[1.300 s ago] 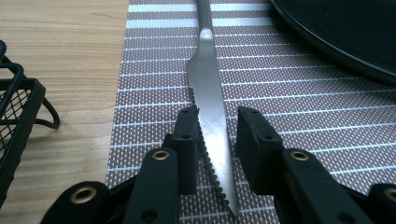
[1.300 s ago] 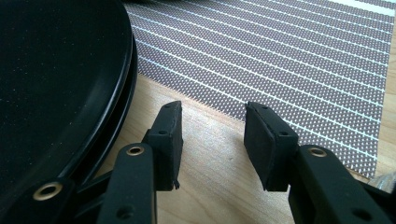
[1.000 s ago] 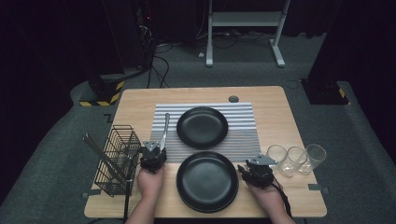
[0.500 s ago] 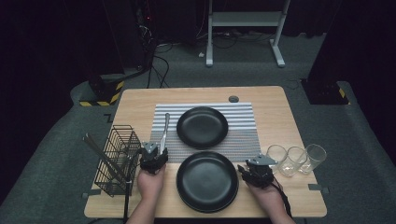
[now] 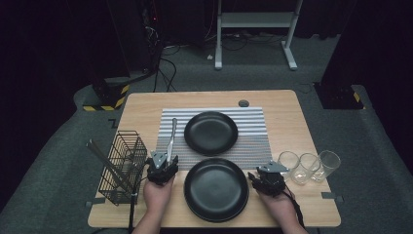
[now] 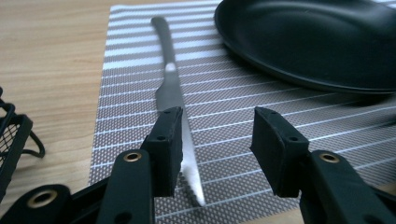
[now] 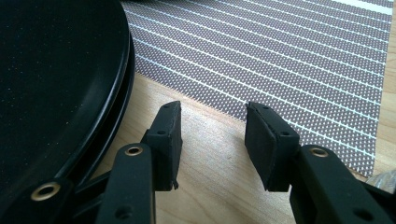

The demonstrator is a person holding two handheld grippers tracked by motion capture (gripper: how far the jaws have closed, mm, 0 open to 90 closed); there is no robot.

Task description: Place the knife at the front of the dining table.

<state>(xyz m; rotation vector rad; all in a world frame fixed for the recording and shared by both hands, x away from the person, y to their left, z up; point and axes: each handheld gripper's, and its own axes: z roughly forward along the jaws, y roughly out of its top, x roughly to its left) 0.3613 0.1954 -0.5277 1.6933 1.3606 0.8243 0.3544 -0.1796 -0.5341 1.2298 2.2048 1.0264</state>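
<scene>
A silver knife (image 5: 170, 140) lies on the striped placemat (image 5: 253, 141), left of a black plate (image 5: 211, 132). My left gripper (image 5: 163, 170) sits at the knife's near end. In the left gripper view its jaws (image 6: 217, 116) have just been opening. The serrated blade (image 6: 189, 158) rests flat on the mat between them, close to the left pad, and neither pad presses on it. A second black plate (image 5: 216, 189) lies on the wood at the front. To its right my right gripper (image 5: 268, 183) stands open over bare wood, with nothing between the jaws (image 7: 212, 109).
A black wire basket (image 5: 122, 163) holding dark utensils stands at the table's left front corner. Three clear glasses (image 5: 308, 165) stand in a row at the right. The front plate's rim (image 7: 112, 93) lies just left of my right jaws. Dark floor surrounds the table.
The left gripper's jaws look a little wider apart over the knife's blade. The plates, the glasses and the right hand have kept their places.
</scene>
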